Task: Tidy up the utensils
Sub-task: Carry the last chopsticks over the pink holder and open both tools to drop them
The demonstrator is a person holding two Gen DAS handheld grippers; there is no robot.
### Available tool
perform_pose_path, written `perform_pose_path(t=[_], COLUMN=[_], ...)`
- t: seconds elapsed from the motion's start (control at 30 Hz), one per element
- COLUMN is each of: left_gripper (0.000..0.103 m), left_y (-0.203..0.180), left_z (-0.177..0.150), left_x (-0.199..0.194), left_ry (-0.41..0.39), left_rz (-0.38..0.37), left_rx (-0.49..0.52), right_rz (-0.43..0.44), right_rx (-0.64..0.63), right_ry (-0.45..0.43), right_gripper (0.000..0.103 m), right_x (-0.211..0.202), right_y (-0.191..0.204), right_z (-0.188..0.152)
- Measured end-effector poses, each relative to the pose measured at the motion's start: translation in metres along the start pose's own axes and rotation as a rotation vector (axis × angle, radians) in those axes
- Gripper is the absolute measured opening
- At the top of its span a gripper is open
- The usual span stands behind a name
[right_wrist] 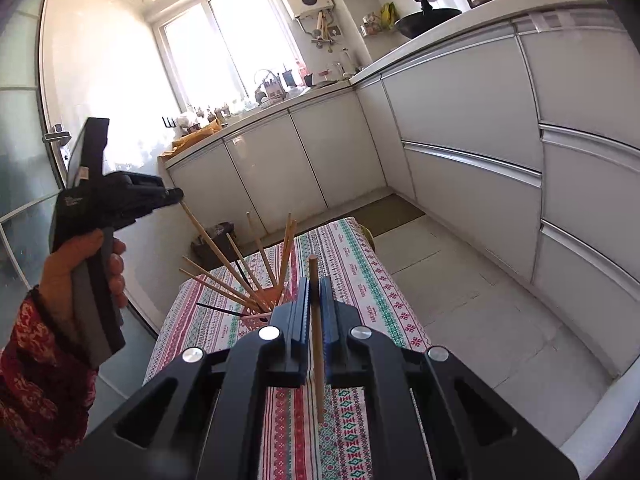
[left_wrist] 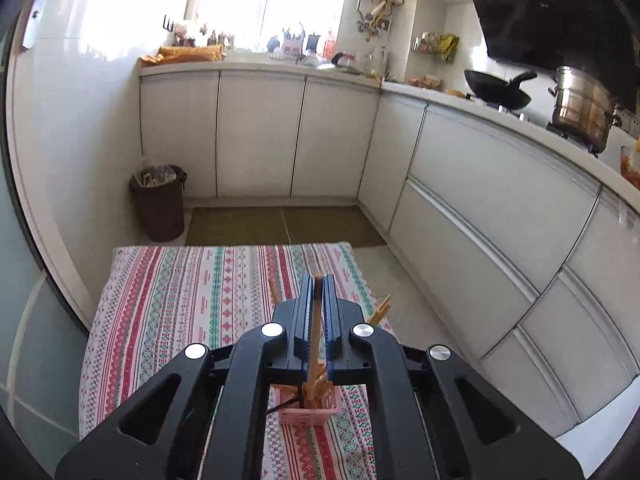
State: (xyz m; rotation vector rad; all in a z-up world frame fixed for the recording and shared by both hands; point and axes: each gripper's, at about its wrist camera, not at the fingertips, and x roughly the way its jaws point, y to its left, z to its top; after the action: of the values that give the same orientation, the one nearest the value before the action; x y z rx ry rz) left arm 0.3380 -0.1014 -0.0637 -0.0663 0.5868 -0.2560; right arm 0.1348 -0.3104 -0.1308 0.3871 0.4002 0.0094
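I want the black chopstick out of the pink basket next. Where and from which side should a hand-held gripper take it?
Grip the black chopstick on its free upper end, coming from the left. It leans low and leftward out of the pink basket, apart from the wooden chopsticks fanned above, so that end is probably the least crowded.

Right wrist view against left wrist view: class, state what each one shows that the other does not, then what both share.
Only the right wrist view shows the person's left hand holding the left gripper from outside, and the right gripper shut on its own chopstick, clear of the holder.

Only the left wrist view shows the brown bin in full and the left gripper's chopstick running down into the bundle.

Both show the pink holder of chopsticks, the patterned cloth and the white cabinets.
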Motion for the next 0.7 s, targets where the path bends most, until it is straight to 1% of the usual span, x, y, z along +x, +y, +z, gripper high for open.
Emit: perform_pose_path(t=[0.03,0.07,0.13,0.2,0.27,0.33,0.4,0.47,0.6,0.7], left_gripper=[0.005,0.005,0.007,0.016,0.038,0.046,0.046,0.046,0.046,0.046], left_y=[0.002,0.004,0.012,0.025,0.037,0.05,0.064,0.073,0.096,0.117], left_z=[-0.004,-0.009,-0.013,-0.017,-0.022,-0.032,-0.048,-0.063,-0.094,-0.109], left_x=[0.004,0.003,-0.013,-0.038,-0.065,-0.087,-0.102,-0.107,-0.101,-0.089], left_ry=[0.02,0.019,-0.015,-0.059,-0.098,-0.121,-0.129,-0.116,-0.047,-0.006], left_rz=[0.006,0.003,-0.002,-0.003,0.0,0.001,0.013,0.044,0.056,0.08], left_rx=[-0.003,-0.012,-0.047,-0.099,-0.153,-0.204,-0.245,-0.258,-0.303,-0.332], right_rz=[0.003,0.006,0.013,0.031,0.051,0.07,0.09,0.111,0.134,0.136], right_rx=[-0.001,-0.003,-0.013,-0.024,-0.046,-0.074,-0.098,-0.105,-0.113,-0.13], right_ry=[-0.002,-0.007,-0.028,-0.06,-0.1,-0.144,-0.186,-0.222,-0.288,-0.293], right_gripper=[0.005,0.005,0.005,0.005,0.005,0.005,0.005,0.005,0.005,0.005], right_x=[0.001,0.002,0.003,0.003,0.006,0.01,0.016,0.025,0.05,0.076], right_y=[0.001,0.002,0.007,0.014,0.026,0.04,0.055,0.068,0.088,0.099], right_z=[0.002,0.004,0.012,0.024,0.041,0.057,0.072,0.084,0.102,0.103])
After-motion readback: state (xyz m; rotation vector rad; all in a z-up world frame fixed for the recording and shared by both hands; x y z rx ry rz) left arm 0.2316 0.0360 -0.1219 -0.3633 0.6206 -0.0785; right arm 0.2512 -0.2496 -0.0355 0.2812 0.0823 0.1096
